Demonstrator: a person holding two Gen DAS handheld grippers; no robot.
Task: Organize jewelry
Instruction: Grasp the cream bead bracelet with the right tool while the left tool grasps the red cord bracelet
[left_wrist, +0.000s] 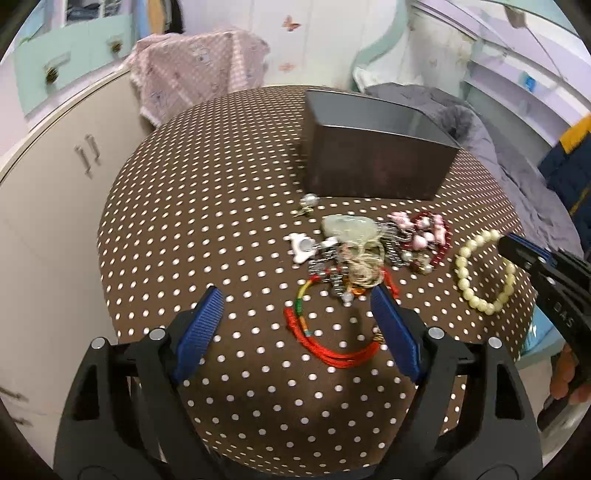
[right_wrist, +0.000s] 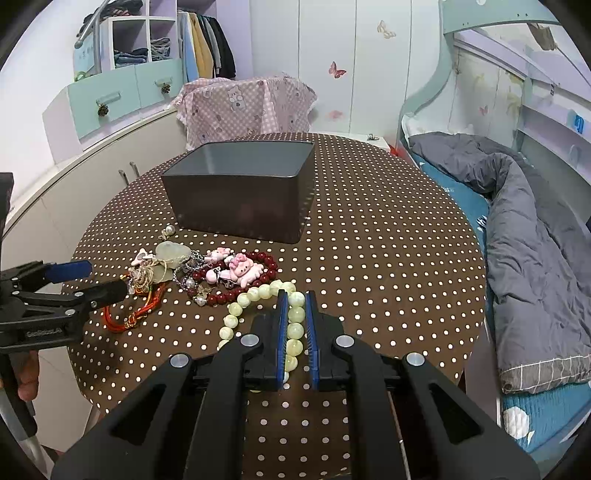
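A round brown table with white dots (right_wrist: 369, 240) holds a tangled jewelry pile (left_wrist: 354, 251): a pale jade piece, dark red beads (right_wrist: 236, 291), pink charms (right_wrist: 240, 271) and chains. Behind it stands an open dark box (right_wrist: 240, 192), also visible in the left wrist view (left_wrist: 369, 155). My left gripper (left_wrist: 297, 291) is open over the pile's near edge, and a red cord bracelet (left_wrist: 325, 350) lies on the cloth between its fingers, untouched. My right gripper (right_wrist: 295, 295) is shut on a cream bead bracelet (right_wrist: 236, 310), which rests on the table (left_wrist: 476, 295).
A bed with a grey duvet (right_wrist: 535, 240) lies along the table's right side. Behind the table stands a pink checked cloth (right_wrist: 243, 110) over a chair, and a white cabinet (left_wrist: 55, 184) is at the left. A person's hand (left_wrist: 565, 376) holds the right gripper's handle.
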